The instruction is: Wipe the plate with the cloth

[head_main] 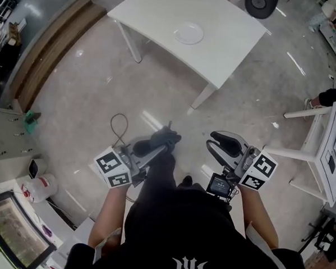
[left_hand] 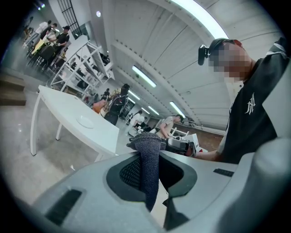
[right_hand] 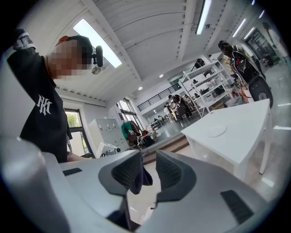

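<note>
Polished grey floor (head_main: 92, 88) spreads under the person. The smooth white table (head_main: 157, 12) stands well apart at the upper middle of the head view, with the round, shallow, pale plate (head_main: 189, 32) lying on it. The left gripper (head_main: 160, 146) is clamped on the cloth (left_hand: 149, 157), a dark, coarse-knit, limp fold between ribbed pads. The right gripper (right_hand: 149, 169) has its jaws apart and presses on nothing; a dark scrap in the gap is probably that same cloth beyond. This looks like the approach, with wiping not begun. The next move calls for reaching the table and laying the cloth flat on the plate, perhaps steadying its rim.
</note>
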